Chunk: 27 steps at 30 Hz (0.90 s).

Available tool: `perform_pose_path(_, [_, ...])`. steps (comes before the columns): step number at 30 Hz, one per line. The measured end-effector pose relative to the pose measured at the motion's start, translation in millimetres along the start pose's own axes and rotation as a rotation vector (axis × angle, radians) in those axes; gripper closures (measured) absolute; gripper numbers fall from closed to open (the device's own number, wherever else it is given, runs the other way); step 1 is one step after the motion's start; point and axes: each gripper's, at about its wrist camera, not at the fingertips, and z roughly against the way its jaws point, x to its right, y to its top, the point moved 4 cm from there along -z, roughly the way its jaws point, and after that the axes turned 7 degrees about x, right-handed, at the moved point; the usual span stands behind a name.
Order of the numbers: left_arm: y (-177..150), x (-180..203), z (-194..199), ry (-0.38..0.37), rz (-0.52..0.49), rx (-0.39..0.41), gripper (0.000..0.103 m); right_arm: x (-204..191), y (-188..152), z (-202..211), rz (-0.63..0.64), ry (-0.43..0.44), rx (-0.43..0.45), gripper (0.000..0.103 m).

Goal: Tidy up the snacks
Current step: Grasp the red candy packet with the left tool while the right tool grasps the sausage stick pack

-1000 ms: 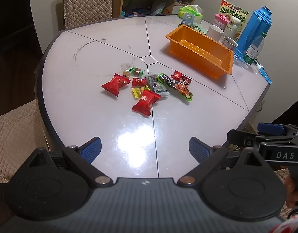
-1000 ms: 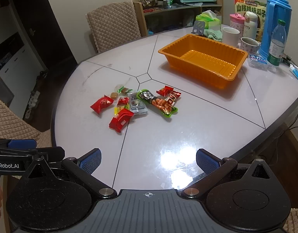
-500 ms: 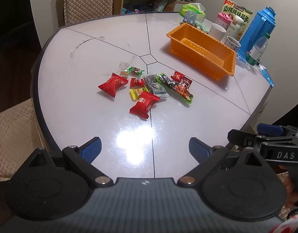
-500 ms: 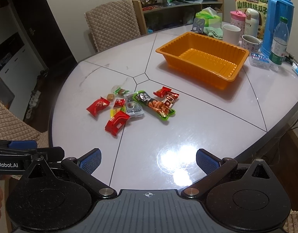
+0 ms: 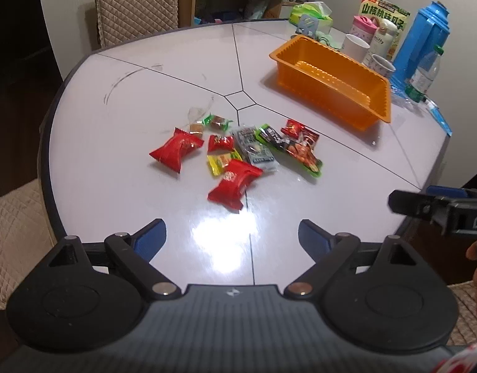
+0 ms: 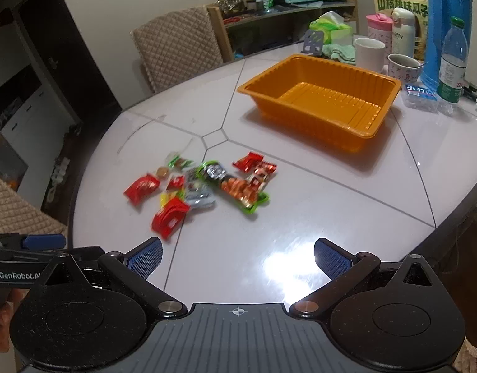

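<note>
Left gripper: fingers spread wide, having just narrowed a touch, nothing between them; poised over the near edge of the table. Directly ahead and closest to its fingertips: a red pillow packet, long axis slanted from near-left to far-right, lying across the gap rather than along it. Beyond, the remaining snack pile, loose on the table centre, none yet sorted. Further right and well apart from the pile: the orange tray, empty. Right gripper: fingers wide apart, holding nothing, aimed at bare tabletop right of the pile. Judged nearer to the red packet: left hand; likely first pick, wrist roll probably needed.
</note>
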Motion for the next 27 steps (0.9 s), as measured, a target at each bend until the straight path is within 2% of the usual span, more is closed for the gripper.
perform_pose_path(3, [1, 1, -14, 0.007, -0.006, -0.005, 0.020, 12, 5, -7, -0.030, 0.004, 0.019, 0.000])
perform_pose_path(8, [1, 4, -36, 0.028, -0.029, -0.011, 0.020, 26, 15, -21, -0.025, 0.007, 0.035, 0.000])
perform_pose_path(11, [2, 6, -47, 0.031, -0.045, -0.006, 0.030, 31, 18, -31, 0.006, 0.014, 0.016, 0.000])
perform_pose_path(13, [2, 6, -56, 0.029, -0.047, -0.015, 0.032, 35, 19, -37, 0.027, 0.006, 0.015, 0.000])
perform_pose_path(15, [3, 6, -65, 0.033, -0.049, -0.022, 0.038, 39, 20, -44, 0.044, 0.012, 0.004, 0.000])
perform_pose_path(23, [9, 11, -99, -0.004, -0.067, -0.035, 0.057, 57, 25, -65, 0.045, 0.045, -0.042, 0.000])
perform_pose_path(27, [13, 13, -115, 0.000, -0.082, -0.044, 0.059, 64, 30, -75, 0.045, 0.057, -0.064, 0.000])
